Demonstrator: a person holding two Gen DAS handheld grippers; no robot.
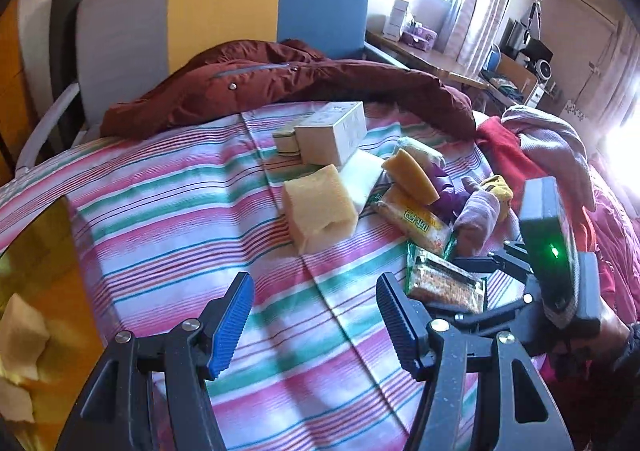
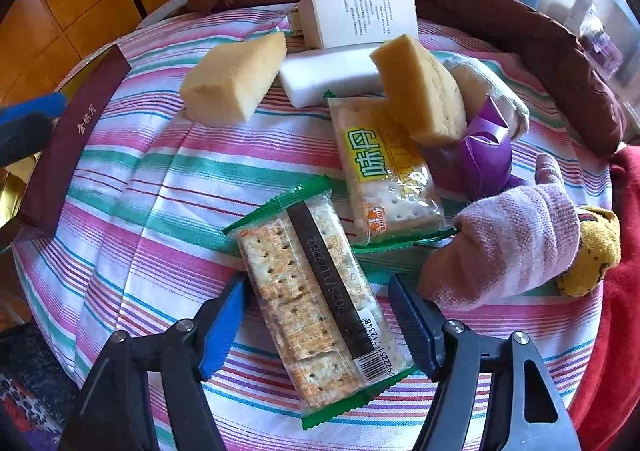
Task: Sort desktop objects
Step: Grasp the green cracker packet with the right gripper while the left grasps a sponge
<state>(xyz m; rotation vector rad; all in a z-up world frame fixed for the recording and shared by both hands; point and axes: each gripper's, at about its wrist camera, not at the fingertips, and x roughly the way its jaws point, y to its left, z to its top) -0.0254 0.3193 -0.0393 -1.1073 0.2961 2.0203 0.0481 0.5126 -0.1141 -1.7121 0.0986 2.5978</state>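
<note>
You've got open striped cloth [image 1: 168, 235] on the left; on the right, crackers [image 2: 316, 303], sponges [image 2: 234, 81] and a pink glove [image 2: 508, 247] crowd together, blocking passage.

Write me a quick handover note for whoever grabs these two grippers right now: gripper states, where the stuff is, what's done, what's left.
Left gripper: open, empty, over bare striped cloth.
Right gripper: open, straddling the near cracker pack; pads not clearly pressing it, so not gripped.
On the cloth: second cracker pack, two yellow sponges, white foam block, white box, purple wrapper, pink glove.
Done: a sponge piece already lies in the gold tray, at the left.
Left: nearly the whole pile.
</note>
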